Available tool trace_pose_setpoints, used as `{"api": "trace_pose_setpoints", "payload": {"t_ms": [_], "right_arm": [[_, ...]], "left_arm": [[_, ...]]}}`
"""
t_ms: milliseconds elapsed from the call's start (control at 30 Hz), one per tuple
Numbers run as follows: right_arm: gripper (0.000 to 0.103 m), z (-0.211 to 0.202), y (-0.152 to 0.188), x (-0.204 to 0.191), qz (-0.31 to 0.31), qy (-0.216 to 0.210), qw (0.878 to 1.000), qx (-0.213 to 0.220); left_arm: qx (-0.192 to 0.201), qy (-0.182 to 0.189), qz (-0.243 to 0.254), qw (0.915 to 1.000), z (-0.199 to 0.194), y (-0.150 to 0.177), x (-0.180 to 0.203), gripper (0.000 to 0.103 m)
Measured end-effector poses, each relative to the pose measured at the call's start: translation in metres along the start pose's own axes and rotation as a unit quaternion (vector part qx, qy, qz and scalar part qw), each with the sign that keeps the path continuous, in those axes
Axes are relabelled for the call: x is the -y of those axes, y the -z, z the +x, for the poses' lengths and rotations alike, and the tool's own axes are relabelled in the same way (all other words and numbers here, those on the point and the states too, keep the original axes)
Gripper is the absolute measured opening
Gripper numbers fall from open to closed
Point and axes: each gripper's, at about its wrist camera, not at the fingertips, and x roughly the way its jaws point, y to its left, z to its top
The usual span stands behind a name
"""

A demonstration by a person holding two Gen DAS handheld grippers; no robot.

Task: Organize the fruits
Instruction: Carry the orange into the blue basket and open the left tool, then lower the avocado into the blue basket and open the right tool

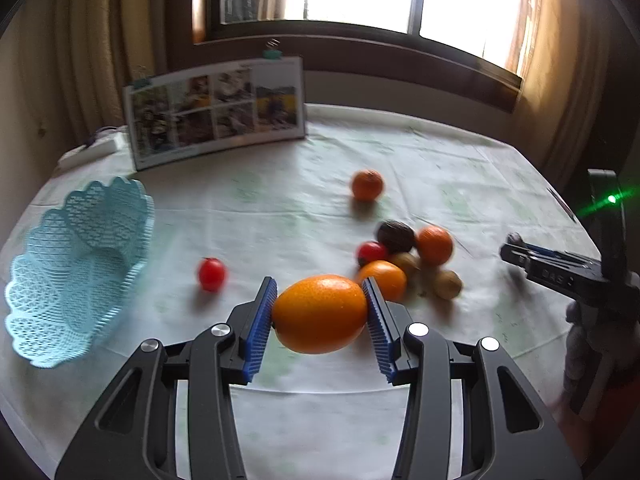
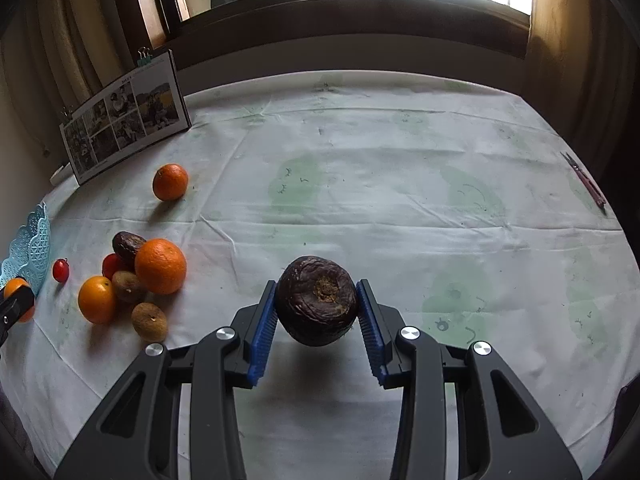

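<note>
Here the table, under a pale cloth, carries everything. A photo board stands at its far left edge, and a blue basket sits near the left edge. The left gripper is closed on a large orange, raised above the cloth beside the basket. The right gripper clamps a dark wrinkled fruit over the table's middle. A fruit pile lies left of it; a lone orange and a tomato lie apart.
</note>
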Motion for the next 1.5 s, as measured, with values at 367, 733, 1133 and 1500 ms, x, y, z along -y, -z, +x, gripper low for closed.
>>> {"api": "trace_pose_setpoints", "payload": {"t_ms": [367, 733, 1133, 1500], "right_arm": [[0.040, -0.021, -0.007, -0.041, -0.017, -0.026, 0.999, 0.022], [0.040, -0.027, -0.010, -0.101, -0.052, -0.062, 0.996, 0.022], [0.040, -0.037, -0.016, -0.198, -0.114, -0.136, 0.984, 0.031], [0.040, -0.034, -0.011, -0.307, -0.185, -0.217, 0.958, 0.023]], "left_arm": [[0.033, -0.089, -0.075, 0.9926, -0.022, -0.012, -0.095, 0.046], [0.033, -0.144, -0.120, 0.9816, -0.020, -0.004, -0.161, 0.058], [0.066, -0.187, -0.128, 0.9716, -0.049, 0.011, -0.193, 0.084], [0.073, -0.210, -0.146, 0.9641, -0.069, 0.030, -0.216, 0.087]]}}
